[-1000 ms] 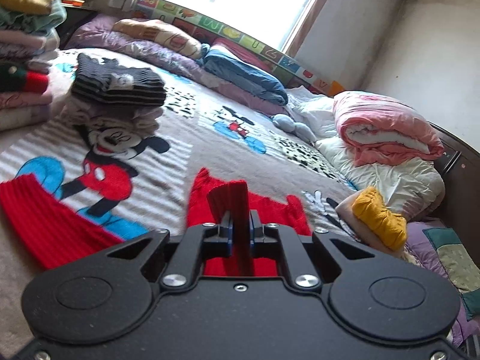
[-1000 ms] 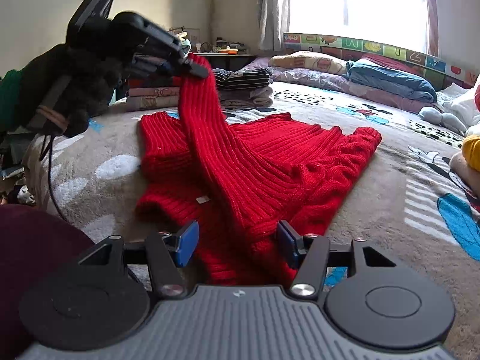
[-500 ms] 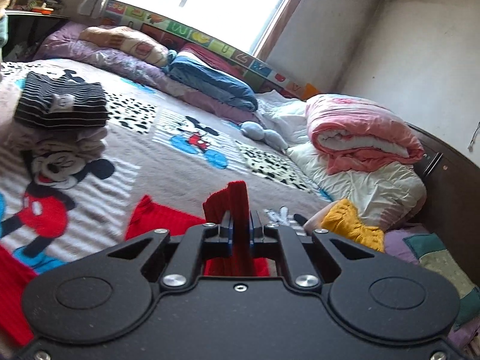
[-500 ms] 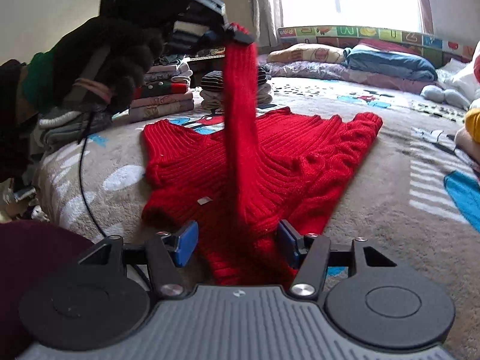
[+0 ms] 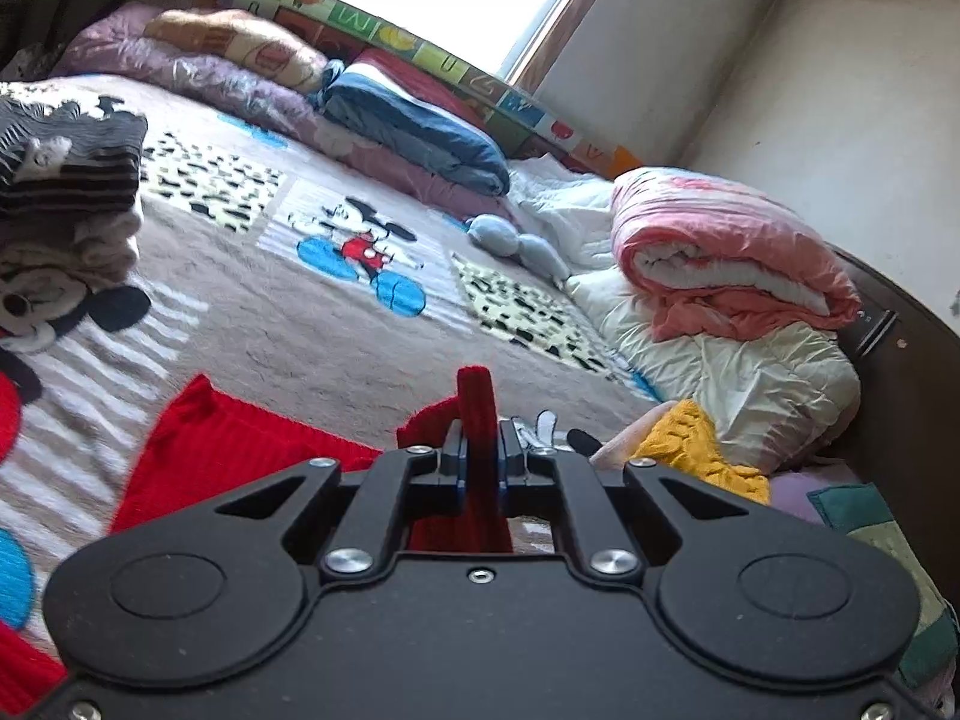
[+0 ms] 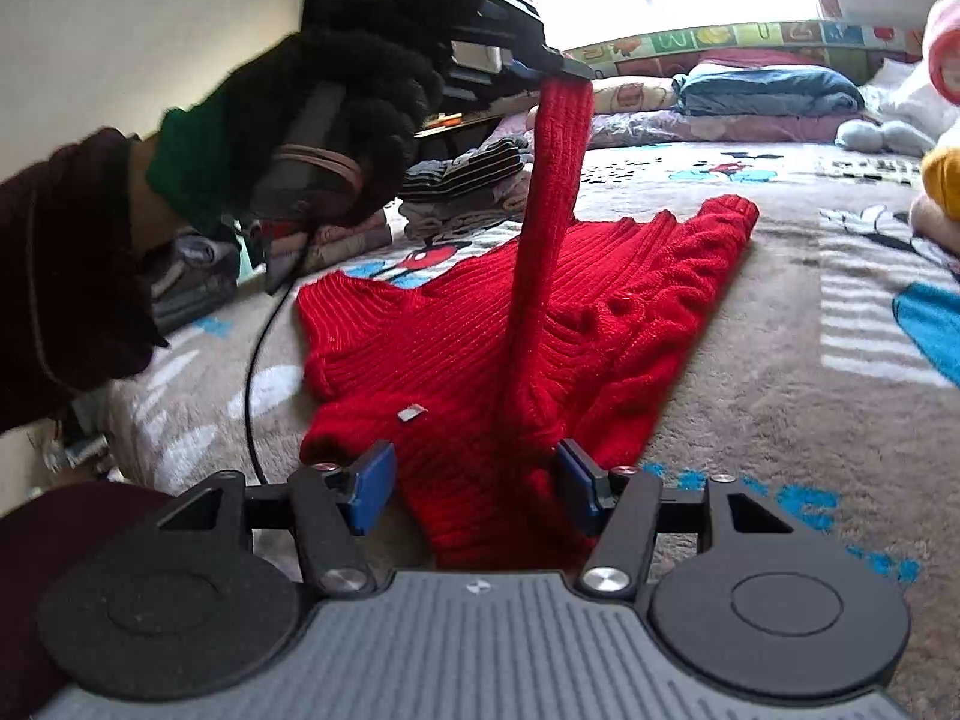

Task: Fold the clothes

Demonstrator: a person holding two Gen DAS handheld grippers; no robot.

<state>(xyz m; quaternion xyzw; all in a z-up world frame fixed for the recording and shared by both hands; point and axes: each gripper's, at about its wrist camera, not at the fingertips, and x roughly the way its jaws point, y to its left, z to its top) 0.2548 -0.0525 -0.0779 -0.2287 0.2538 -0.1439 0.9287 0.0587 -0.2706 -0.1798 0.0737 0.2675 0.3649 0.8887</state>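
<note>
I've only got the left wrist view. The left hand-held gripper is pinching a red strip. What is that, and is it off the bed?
Observer: It's a sleeve of the red sweater, held up by the left hand-held gripper, a steep strip above the body.
Operator: Where's the rest lying?
Observer: Spread on the blanket, with a small white tag showing.
Operator: And the right hand-held gripper?
Observer: It is open, jaws apart over the sweater's near edge, gripping nothing.
</note>
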